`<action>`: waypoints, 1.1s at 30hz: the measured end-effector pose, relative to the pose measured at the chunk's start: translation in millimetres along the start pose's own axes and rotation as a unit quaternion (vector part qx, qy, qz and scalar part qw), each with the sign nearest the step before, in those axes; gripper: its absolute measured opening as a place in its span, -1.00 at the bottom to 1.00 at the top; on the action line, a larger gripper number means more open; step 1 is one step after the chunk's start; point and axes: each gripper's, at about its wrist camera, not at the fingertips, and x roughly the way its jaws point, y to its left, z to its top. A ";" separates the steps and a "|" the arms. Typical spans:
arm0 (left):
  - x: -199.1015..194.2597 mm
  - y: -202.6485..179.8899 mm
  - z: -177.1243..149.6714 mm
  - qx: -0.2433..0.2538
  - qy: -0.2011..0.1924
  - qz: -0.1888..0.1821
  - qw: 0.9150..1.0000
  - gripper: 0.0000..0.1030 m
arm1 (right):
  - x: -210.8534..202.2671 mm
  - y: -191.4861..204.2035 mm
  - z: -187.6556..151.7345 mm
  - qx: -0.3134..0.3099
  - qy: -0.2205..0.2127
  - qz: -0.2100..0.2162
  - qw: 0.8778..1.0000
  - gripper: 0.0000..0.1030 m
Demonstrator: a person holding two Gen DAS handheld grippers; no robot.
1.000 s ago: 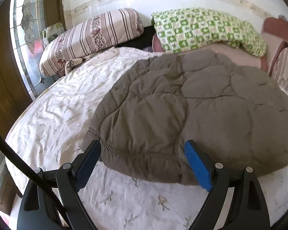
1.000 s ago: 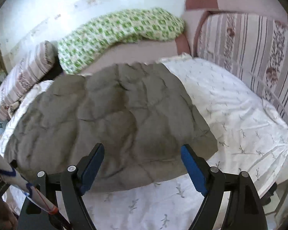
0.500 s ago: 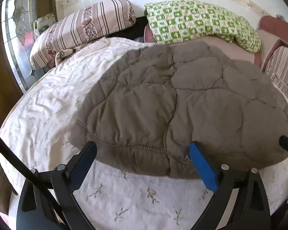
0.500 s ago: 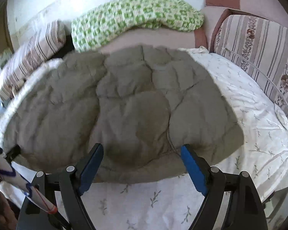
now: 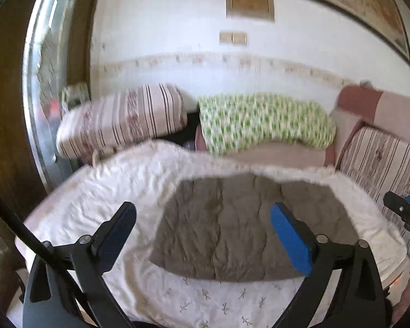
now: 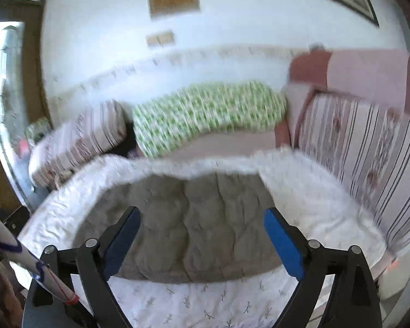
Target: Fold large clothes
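Observation:
A brown-grey quilted garment [image 5: 240, 229] lies folded flat in the middle of the white flowered bed sheet [image 5: 109, 191]. In the left wrist view my left gripper [image 5: 202, 213] hangs well above and in front of it, its jaws opening, with nothing between them. The right wrist view shows the same garment [image 6: 205, 235] below my right gripper [image 6: 202, 216]. Its jaws are opening too and nothing is between them. The right gripper's tip [image 5: 404, 210] shows at the right edge of the left wrist view. Both views are blurred by motion.
A striped pillow [image 5: 123, 117] and a green checked blanket [image 5: 262, 120] lie at the back of the bed. A striped cushion [image 6: 369, 147] lines the right side. A glass door in a wooden frame [image 5: 41, 82] stands at the left. A white rod [image 6: 27, 262] crosses the lower left.
Both grippers have risen and drawn back from the garment, and both views tilted up onto the wall. The jaws stand a little wider. The garment now lies lower and smaller in view.

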 end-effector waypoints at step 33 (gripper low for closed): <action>-5.3 -8.0 -73.8 0.067 0.095 0.080 0.990 1.00 | -26.8 74.8 -66.2 -0.059 -0.009 0.007 0.998 1.00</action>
